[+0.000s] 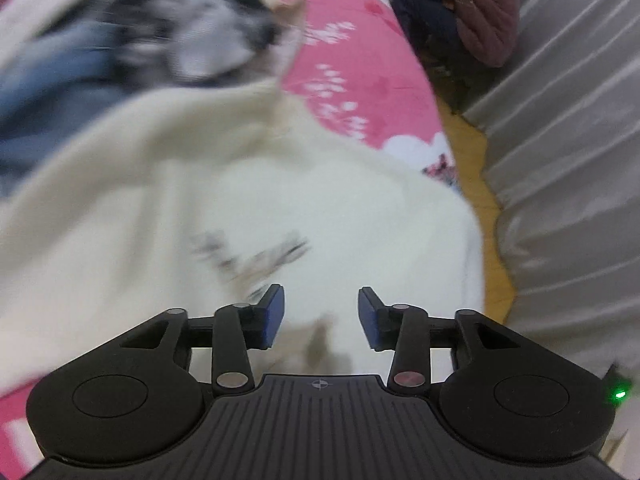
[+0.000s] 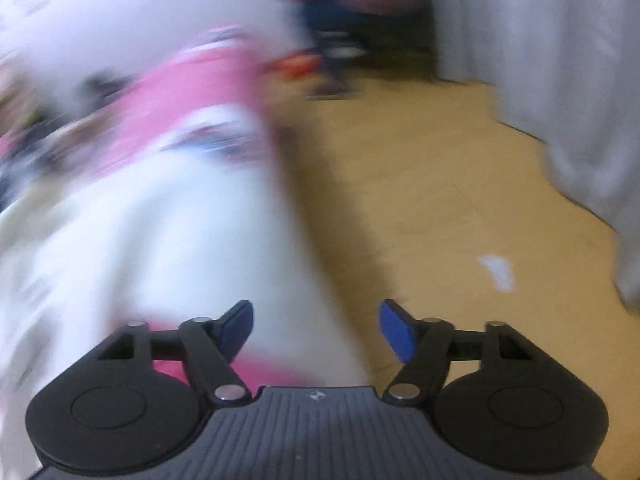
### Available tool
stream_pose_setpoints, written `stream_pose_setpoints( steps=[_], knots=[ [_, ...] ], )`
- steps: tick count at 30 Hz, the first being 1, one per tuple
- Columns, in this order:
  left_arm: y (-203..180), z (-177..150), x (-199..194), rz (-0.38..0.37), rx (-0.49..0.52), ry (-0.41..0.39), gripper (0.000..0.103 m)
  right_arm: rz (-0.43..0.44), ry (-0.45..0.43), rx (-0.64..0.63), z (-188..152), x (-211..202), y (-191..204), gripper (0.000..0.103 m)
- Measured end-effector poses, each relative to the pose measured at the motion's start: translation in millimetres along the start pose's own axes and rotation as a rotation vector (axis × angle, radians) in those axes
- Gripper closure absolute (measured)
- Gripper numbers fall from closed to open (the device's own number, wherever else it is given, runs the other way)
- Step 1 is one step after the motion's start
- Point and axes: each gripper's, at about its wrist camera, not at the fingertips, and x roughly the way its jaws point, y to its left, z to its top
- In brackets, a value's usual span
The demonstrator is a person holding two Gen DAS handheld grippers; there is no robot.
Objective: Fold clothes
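Observation:
A white fluffy garment (image 1: 248, 208) with a small dark print lies spread on the pink flowered bed cover (image 1: 352, 60). My left gripper (image 1: 321, 316) is open and empty just above the garment's near part. My right gripper (image 2: 316, 330) is open and empty over the bed's right edge, where the white garment (image 2: 180, 248) hangs. The right wrist view is badly blurred.
A pile of other clothes, blue denim (image 1: 52, 72) and a black-and-white piece (image 1: 200, 28), lies at the bed's far left. A person in a mauve jacket (image 1: 476, 12) crouches beyond the bed. Wooden floor (image 2: 440, 184) and grey curtains (image 1: 568, 140) are to the right.

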Motion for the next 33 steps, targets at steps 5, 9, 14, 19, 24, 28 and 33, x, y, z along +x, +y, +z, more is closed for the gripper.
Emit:
stream_pose_setpoints(
  steps=[5,9,14,19,24,28,33],
  knots=[
    [36.3,-64.0,-18.2,0.076,0.160,0.041,0.044,0.258,0.220,-0.136,-45.0,-22.2,62.7,0.020],
    [74.0,-145.7,-4.6,0.090,0.186,0.113,0.042,0.298,0.399,-0.137,-79.5,-8.9,85.6,0.015],
    [163.2,-227.2,9.6,-0.055,-0.189,0.126,0.042,0.305,0.470,-0.183,-107.9,-7.6,95.3,0.006],
    [196.0,-251.4,22.0,-0.239,-0.260,0.042,0.045,0.320,0.533,-0.158,-126.6,-6.0,105.2,0.006],
    [182.6,-265.8,39.2,-0.343,-0.169,0.116,0.059,0.271,0.514,-0.129,-132.5,-14.2,115.8,0.022],
    [178.0,-268.4,43.3,-0.325,-0.183,0.098,0.095,0.243,0.538,0.041,-123.7,-6.3,104.4,0.054],
    [177.6,-270.1,18.2,-0.313,-0.225,0.034,0.096,0.176,0.583,0.037,-114.1,1.4,124.0,0.085]
  ],
)
